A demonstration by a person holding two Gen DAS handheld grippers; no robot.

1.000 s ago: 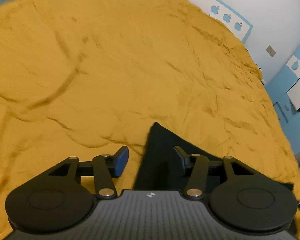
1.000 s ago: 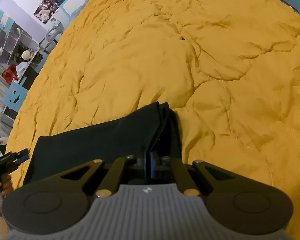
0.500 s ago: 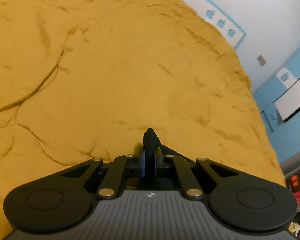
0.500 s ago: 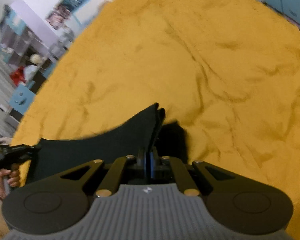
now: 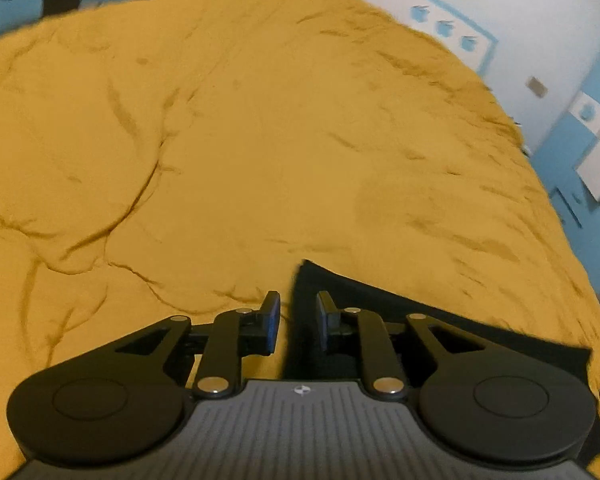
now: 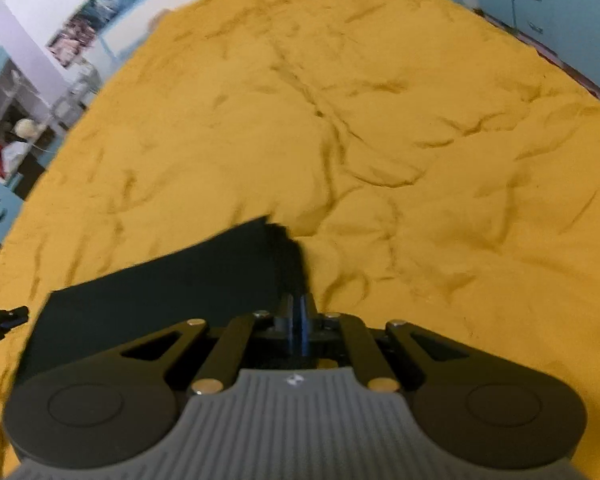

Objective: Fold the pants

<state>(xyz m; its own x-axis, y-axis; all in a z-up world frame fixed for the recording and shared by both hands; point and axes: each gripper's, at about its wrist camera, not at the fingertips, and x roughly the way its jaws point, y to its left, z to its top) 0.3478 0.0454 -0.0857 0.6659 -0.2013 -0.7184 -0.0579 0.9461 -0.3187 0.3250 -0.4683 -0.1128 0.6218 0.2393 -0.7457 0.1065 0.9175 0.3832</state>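
Note:
The black pants (image 6: 160,284) lie folded on the mustard-yellow bedspread (image 6: 340,120). In the right wrist view my right gripper (image 6: 300,312) is shut on the pants' near right corner, with cloth pinched between the fingers. In the left wrist view the pants (image 5: 380,304) run off to the right, and one corner stands up between the fingers of my left gripper (image 5: 298,316). That gripper is open, its blue pads apart on either side of the corner. The left gripper also shows at the left edge of the right wrist view (image 6: 0,318).
The bedspread (image 5: 260,140) is wrinkled and covers the whole bed. A white wall with blue stickers (image 5: 444,28) and blue furniture (image 5: 572,160) stand beyond the bed's far right edge. Shelves with clutter (image 6: 8,132) stand to the left of the bed.
My left gripper, shut on the pants corner half a second ago, has opened. The right gripper has stayed shut on its corner, and the pants have come down flatter on the bed.

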